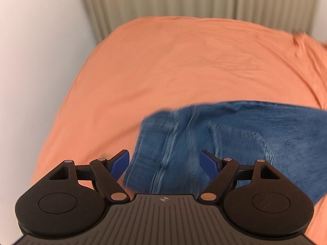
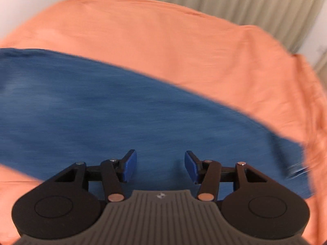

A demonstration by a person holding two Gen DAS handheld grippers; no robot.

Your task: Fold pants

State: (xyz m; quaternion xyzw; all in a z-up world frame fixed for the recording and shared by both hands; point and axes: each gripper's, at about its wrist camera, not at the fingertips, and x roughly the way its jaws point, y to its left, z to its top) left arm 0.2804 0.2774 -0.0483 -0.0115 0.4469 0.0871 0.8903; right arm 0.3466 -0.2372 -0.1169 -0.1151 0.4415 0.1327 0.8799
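On the orange bedsheet (image 1: pixel 184 65) lies a pair of blue denim pants (image 1: pixel 235 134), spread flat across the near part of the bed. In the left wrist view the waist end shows: a stitched seam runs down the middle of the cloth, lighter blue along the stitching, and to its right the curved outline of a back pocket can be made out. The denim is mid-blue with paler, worn streaks; its left edge is rounded and sits on the sheet well in from the white wall (image 1: pixel 30 71). The picture is smeared, so finer stitching cannot be read.

The left gripper (image 1: pixel 165 161) hovers just above that waist end, its two blue-padded fingers (image 1: pixel 120 162) spread wide apart with nothing between them but the cloth below; whether the tips touch the denim cannot be told.

In the right wrist view the pants (image 2: pixel 132 110) appear as a long, broad band of darker, plainer blue running from the left edge across to the lower right, where it narrows toward a hem with a faint pale stitch line. Heavy blur hides the weave. The right gripper (image 2: pixel 160 166) hangs over this band, jaws likewise held apart and gripping nothing.

Behind the bed hang pale pleated curtains (image 2: pixel 224 4)
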